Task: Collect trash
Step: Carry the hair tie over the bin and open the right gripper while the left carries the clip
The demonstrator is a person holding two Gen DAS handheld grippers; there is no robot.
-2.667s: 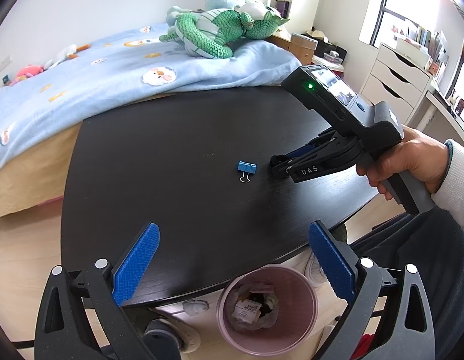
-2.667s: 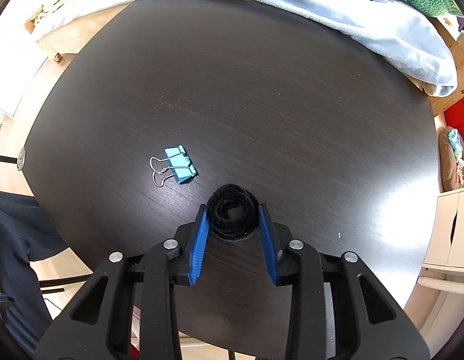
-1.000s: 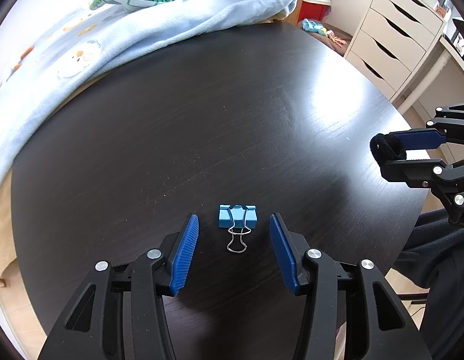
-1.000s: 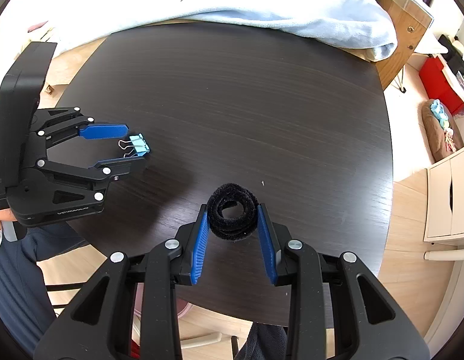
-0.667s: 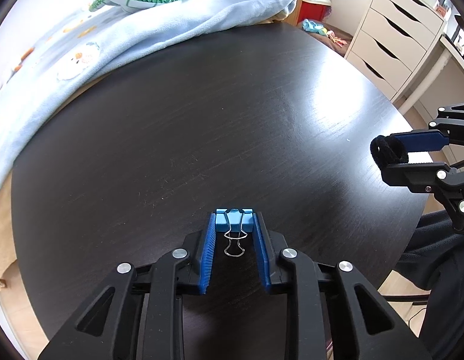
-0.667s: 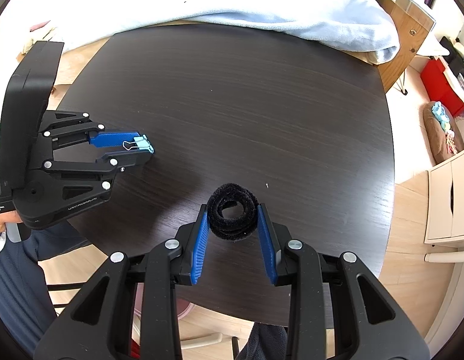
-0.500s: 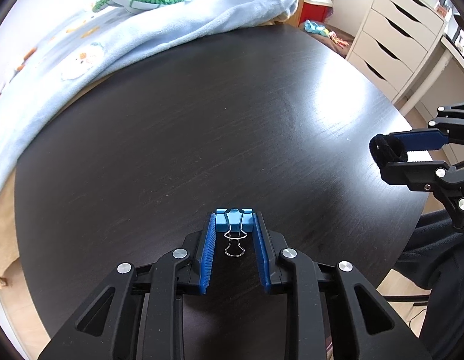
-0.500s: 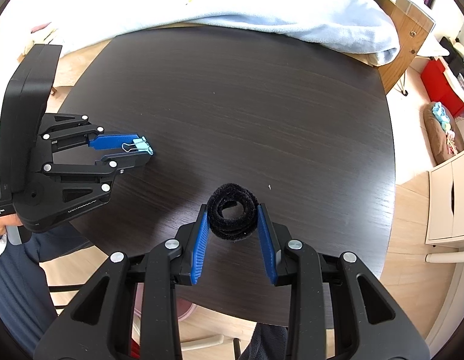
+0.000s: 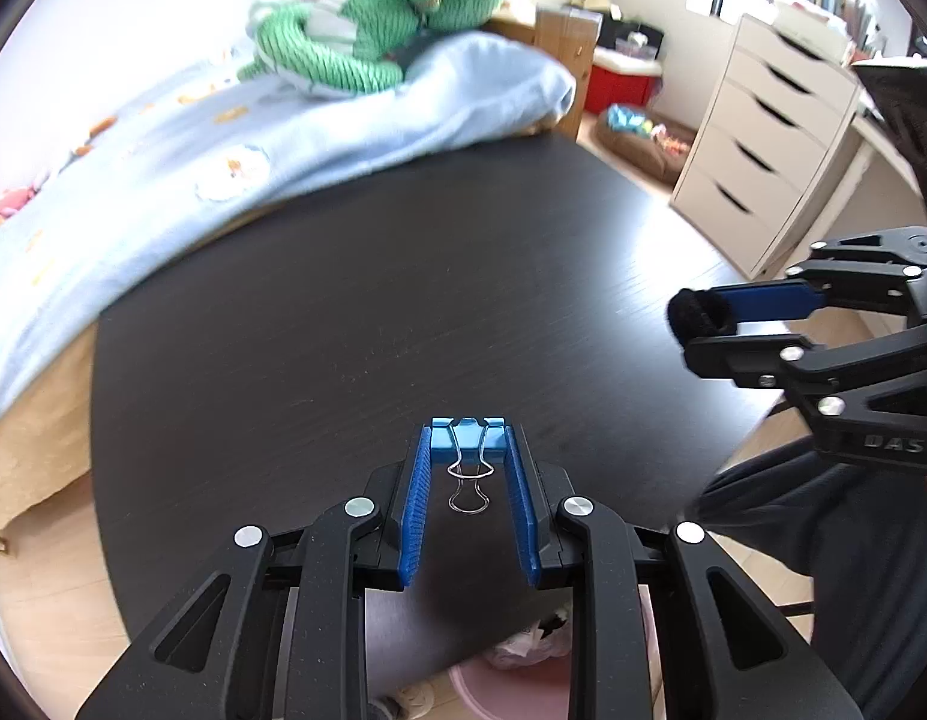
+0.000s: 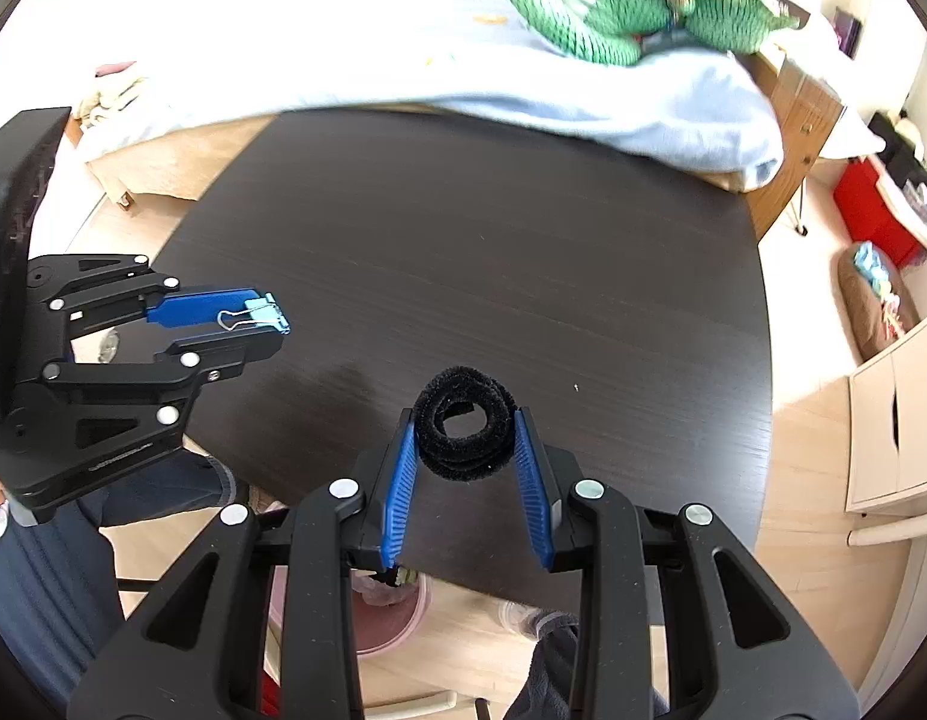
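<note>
Risk comes first with the left gripper (image 9: pixel 468 450): it pinches the blue binder clip (image 9: pixel 468 439) only at the very tips of its blue pads (image 9: pixel 416 492), with the wire handles hanging back into the gap, so a jolt or a tilt on the way to the pink bin (image 9: pixel 504 687) could let the clip pivot out and drop onto the dark table (image 9: pixel 355 312) or the floor. The bin shows only as a sliver under the table's near edge, low in the frame, so a release made too early would probably land on the tabletop instead.

In the right wrist view the same left gripper (image 10: pixel 271 324) sits at mid-left, closed on the clip (image 10: pixel 260 315), which is clear of the table.

Further right, the right gripper (image 10: pixel 466 438) squeezes a black fuzzy ring (image 10: pixel 466 423) between its pad tips. The ring is soft and bulges above them, so the hold looks secure, though its fuzz might cling to a pad when the grip lets go and delay the drop. The bin (image 10: pixel 397 612) peeks out at the bottom of that frame, below the table edge and partly hidden by the gripper body, so aiming both drops is done half blind.
</note>
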